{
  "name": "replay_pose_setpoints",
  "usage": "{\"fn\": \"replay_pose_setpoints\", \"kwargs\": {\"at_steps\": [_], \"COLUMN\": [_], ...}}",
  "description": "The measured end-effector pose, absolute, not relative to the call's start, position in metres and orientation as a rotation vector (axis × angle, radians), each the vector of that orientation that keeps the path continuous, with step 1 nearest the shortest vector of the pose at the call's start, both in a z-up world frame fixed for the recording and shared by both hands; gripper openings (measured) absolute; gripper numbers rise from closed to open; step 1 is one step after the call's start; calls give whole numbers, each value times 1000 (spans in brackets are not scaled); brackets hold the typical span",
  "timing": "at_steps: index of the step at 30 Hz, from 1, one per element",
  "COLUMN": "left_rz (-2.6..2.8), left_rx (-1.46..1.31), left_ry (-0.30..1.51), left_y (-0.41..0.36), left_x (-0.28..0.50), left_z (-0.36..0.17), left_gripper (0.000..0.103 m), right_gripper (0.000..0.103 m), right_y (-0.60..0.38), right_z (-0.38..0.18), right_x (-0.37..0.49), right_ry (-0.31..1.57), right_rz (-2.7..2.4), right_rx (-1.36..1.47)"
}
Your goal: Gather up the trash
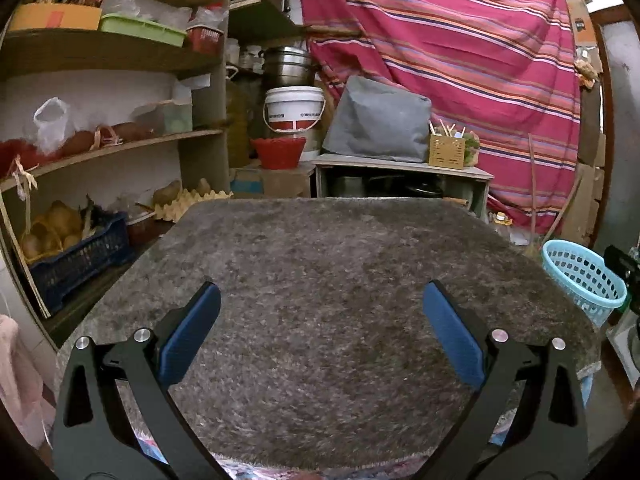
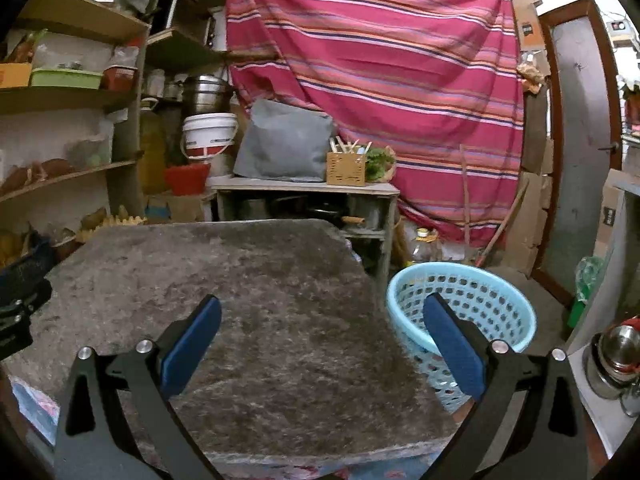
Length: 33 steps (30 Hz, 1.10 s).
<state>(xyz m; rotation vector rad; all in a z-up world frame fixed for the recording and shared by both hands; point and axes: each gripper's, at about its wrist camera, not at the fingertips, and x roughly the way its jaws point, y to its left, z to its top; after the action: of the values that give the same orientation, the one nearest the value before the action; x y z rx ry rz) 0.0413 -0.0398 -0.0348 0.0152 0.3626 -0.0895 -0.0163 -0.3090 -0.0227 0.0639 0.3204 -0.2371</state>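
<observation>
We hold both grippers spread & empty over the gray rug [image 1: 320, 300]: left gripper [image 1: 322, 300], right gripper [image 2: 322, 312]. No trash shows on it. Blue basket [image 2: 480, 292], lower right of frame, beside the rug; contents unclear, so collecting looks done or unstarted.

1. Dim indoor light, muted colours, both views.
2. Daylight blows out white at top right, by the door [image 2: 580, 140].
3. Strong fisheye bend; shelves [image 1: 100, 56] curve; black vignette in corners.
4. Soft, slightly smeared detail overall; grey mat [image 1: 320, 300] evenly lit, no hard shadows.
</observation>
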Motion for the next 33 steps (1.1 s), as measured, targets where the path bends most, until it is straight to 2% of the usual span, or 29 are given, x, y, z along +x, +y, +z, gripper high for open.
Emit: {"fn": "replay_pose_setpoints", "kwargs": {"at_steps": [20,33], "left_rz": [-56,-50], "left_rx": [49,59], "left_ry": [305,317], "left_y": [-37,-41], "left_x": [34,36], "left_z": [-36,-38], "left_gripper": [98,98], "right_gripper": [99,99], "right_y": [-266,-254], "right_z": [-43,-42], "right_x": [9,13], "right_ry": [395,380], "right_rz": [-167,-168], "right_rx": [35,9]}}
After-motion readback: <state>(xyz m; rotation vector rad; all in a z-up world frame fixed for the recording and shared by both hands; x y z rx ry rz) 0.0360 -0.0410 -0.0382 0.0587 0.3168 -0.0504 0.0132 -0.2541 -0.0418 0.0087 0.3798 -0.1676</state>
